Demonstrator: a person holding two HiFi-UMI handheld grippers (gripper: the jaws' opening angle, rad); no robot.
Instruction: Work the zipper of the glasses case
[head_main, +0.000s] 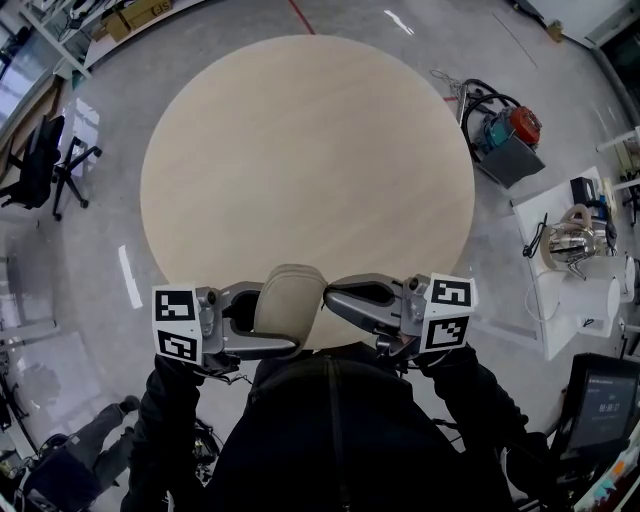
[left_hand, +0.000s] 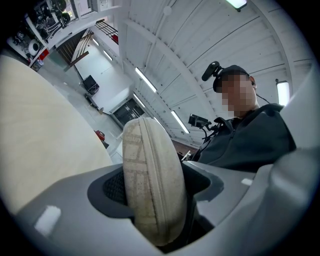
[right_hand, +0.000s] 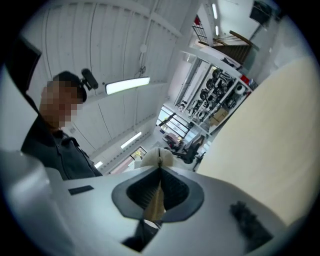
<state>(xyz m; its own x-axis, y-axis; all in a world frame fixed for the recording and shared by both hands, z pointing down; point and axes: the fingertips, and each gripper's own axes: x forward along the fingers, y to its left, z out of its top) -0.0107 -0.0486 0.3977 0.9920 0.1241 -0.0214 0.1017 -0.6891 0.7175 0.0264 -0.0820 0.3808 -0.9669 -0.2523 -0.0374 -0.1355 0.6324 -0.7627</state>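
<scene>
Beige fabric glasses case (head_main: 290, 298) hangs in the air by the near edge of the round surface (head_main: 300, 150), clamped across its body in the jaws of the left gripper (head_main: 280, 318), while the right gripper (head_main: 328, 294) has its jaws pinched together on a thin tab, seemingly the zipper pull (right_hand: 156, 200). The zipper (left_hand: 159, 190) looks shut along the side I see, so the sliding seems yet to come. One case, two grippers, one surface.
</scene>
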